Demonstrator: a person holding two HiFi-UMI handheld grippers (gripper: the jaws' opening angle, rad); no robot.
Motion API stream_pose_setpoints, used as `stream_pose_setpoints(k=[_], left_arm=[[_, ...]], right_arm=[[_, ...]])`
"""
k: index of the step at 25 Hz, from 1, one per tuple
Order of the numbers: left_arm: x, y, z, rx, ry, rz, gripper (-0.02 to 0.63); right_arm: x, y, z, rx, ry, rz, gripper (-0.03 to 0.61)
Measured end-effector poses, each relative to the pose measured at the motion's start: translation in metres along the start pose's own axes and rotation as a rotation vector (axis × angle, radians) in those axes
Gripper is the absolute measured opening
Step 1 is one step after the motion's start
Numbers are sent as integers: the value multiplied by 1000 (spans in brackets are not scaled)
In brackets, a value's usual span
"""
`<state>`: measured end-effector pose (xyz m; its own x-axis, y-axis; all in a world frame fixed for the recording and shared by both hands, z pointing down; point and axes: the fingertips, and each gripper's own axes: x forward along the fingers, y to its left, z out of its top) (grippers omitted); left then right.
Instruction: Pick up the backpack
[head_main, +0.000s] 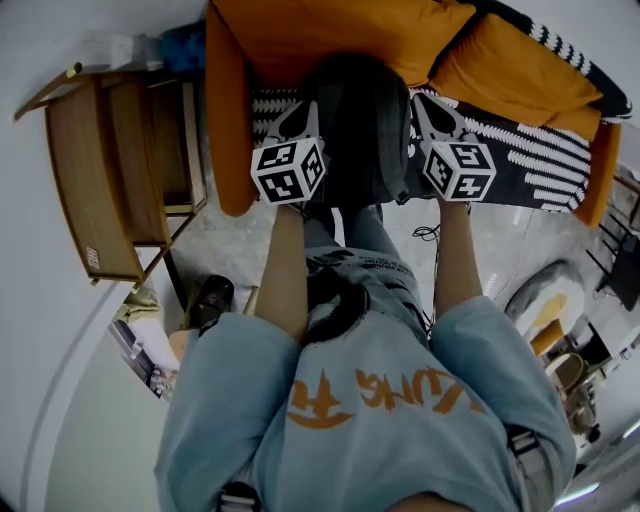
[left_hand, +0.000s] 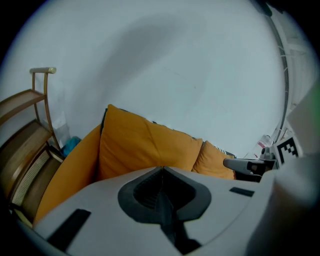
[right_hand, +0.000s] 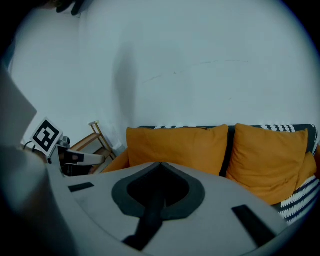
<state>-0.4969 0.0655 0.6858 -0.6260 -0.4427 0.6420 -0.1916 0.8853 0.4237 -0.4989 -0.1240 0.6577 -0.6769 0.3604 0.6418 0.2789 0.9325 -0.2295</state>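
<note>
– Orange sofa (head_main: 230, 120), b&w throw (head_main: 540, 165) on seat, pale wall behind. Backpack where?
– Backpack (head_main: 360, 120): at front edge of seat, btwn the two grippers, just ahead of person's legs.
– Look?
– Dark grey, soft fabric, rounded top, upright. Too dim for finer detail.
– Grippers?
– Left gripper (left_hand: 161, 169): jaws pressed together on dark strap (left_hand: 169, 220). Right gripper (right_hand: 160, 165): same, pinching 2nd strap (right_hand: 149, 215).
– Progress?
– Est.: grasp done, both sides. Lift prob. under way; can't tell if base is clear of seat. Left to do: raise it free. Wooden rack (head_main: 100, 180) well apart, to the left, no obstruction.
</note>
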Motion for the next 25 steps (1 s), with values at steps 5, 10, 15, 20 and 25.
stream_pose_setpoints(k=[5,10,15,20,25], left_arm=[[29,13,-35,-21,104,21,23],[54,24,-50,-27,167,22,113],[76,32,-61,-60,221,2,200],[101,47,-75,-76,280,25,227],[122,54,-85,-120,306,-3,261]], right_arm=[[23,-22,-37,38,104,25,0],[49,-35,-64,57,202,99,89],[75,-45,-89,73,293,144,137],[102,-54,-107,105,373,205,195],[125,-58,-127,107,445,272,207]])
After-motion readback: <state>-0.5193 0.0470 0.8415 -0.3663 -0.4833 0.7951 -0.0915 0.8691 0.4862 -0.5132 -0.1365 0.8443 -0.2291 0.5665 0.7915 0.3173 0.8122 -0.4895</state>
